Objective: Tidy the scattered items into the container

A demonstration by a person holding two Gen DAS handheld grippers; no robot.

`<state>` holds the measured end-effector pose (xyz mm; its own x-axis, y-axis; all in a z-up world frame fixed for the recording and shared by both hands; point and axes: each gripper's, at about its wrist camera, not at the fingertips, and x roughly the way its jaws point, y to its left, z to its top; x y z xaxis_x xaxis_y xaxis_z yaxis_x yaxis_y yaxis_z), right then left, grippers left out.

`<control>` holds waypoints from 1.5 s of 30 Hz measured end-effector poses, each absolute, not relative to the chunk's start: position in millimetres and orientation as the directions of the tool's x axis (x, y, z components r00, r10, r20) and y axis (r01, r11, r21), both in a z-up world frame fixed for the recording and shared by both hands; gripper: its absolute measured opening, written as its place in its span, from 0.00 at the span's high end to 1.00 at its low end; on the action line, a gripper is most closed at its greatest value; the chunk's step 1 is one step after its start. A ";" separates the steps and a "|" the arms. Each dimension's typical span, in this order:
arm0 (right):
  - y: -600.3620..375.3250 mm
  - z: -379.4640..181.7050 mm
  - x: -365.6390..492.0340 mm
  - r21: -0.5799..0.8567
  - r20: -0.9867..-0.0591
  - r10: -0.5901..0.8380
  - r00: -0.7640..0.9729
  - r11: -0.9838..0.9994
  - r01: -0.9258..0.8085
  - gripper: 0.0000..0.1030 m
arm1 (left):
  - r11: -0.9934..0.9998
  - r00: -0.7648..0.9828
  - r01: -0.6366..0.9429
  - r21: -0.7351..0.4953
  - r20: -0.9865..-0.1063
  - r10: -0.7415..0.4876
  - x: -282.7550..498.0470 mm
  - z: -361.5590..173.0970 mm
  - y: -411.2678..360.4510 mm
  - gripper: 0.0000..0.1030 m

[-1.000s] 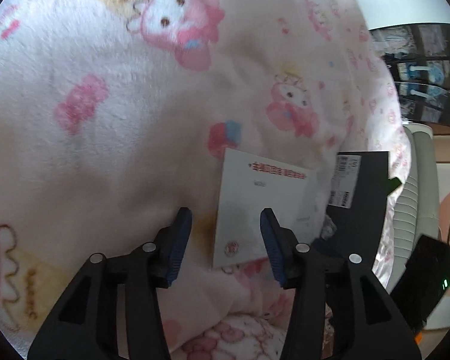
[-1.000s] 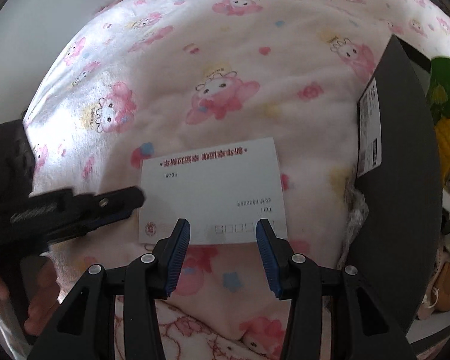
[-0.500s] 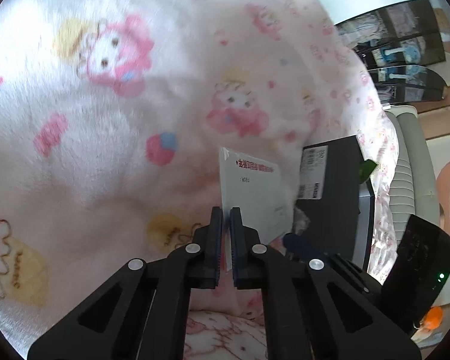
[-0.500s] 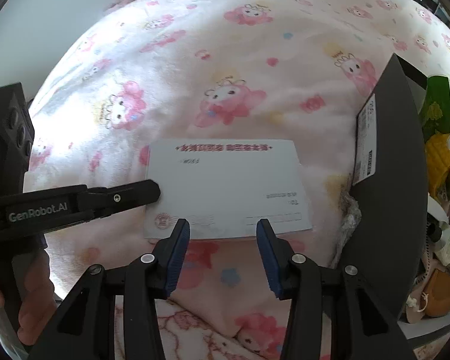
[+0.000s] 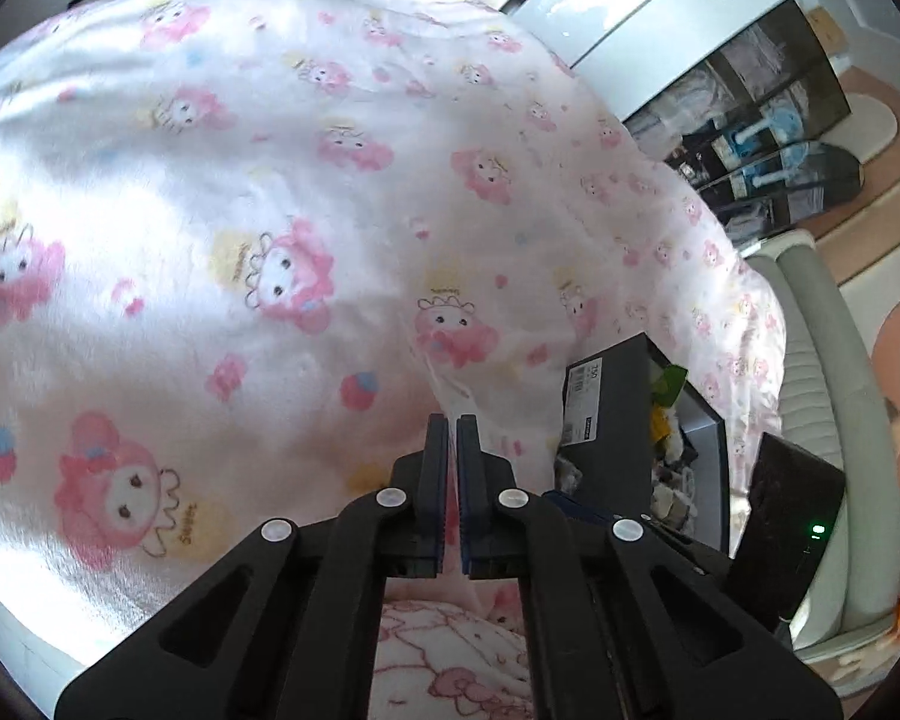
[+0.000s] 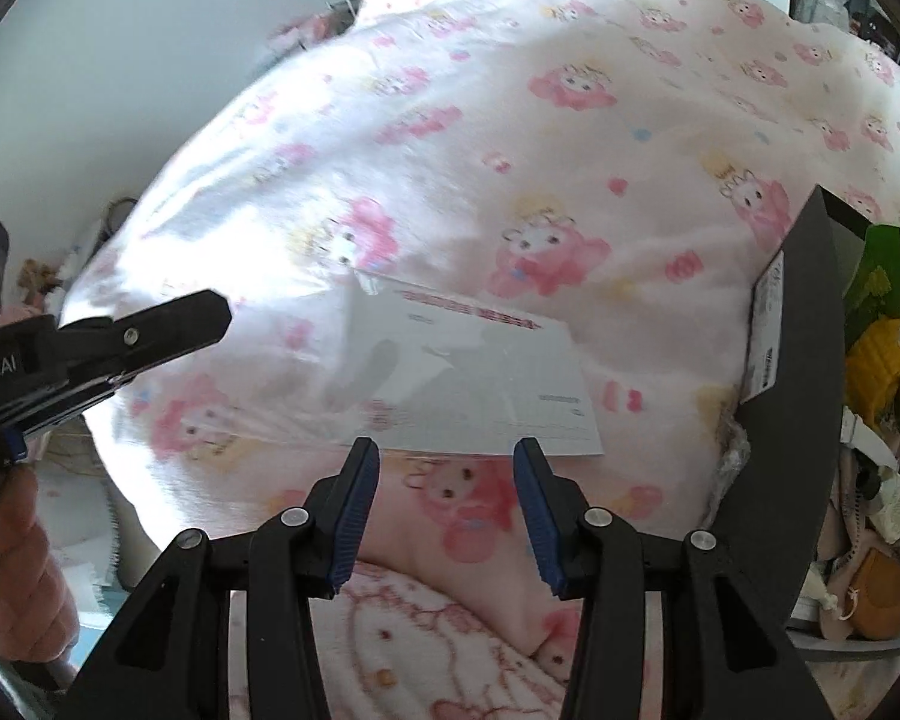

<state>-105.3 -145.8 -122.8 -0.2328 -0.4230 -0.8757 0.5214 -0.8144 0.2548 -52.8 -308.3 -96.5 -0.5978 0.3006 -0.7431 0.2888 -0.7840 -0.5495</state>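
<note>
A white envelope (image 6: 498, 384) with red print hangs tilted over the pink cartoon blanket (image 6: 510, 120); its left end is blurred. In the left wrist view it shows only edge-on, as a thin white line (image 5: 439, 387) running out from between the pads. My left gripper (image 5: 452, 420) is shut on that edge, and its black fingers (image 6: 168, 330) come in from the left in the right wrist view. My right gripper (image 6: 444, 449) is open just in front of the envelope's near edge, holding nothing. The dark box (image 6: 798, 360), the container, stands to the right (image 5: 606, 396).
The box holds several items, among them a green packet (image 6: 876, 276) and a yellow thing (image 6: 876, 360). A person's hand (image 6: 18, 552) grips the left tool. A grey-white padded edge (image 5: 810, 360) and dark shelves (image 5: 750, 138) lie beyond the blanket on the right.
The left jaws closed on the envelope's edge and rose with it, so the envelope came up off the blanket. The right gripper lifted a little and stayed open.
</note>
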 end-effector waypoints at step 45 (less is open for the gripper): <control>-170.2 -206.6 -176.1 0.371 -0.910 -0.414 -0.001 -0.817 0.441 0.55 | -0.667 -0.449 0.467 -0.581 -0.805 0.387 -63.2 -224.6 -356.5 0.64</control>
<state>-176.1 -170.2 -206.6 -0.0010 -0.4143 -0.9101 0.4409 -0.8171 0.3715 -63.2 -356.5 -224.6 -0.4491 0.3867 -0.8055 0.4670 -0.6670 -0.5806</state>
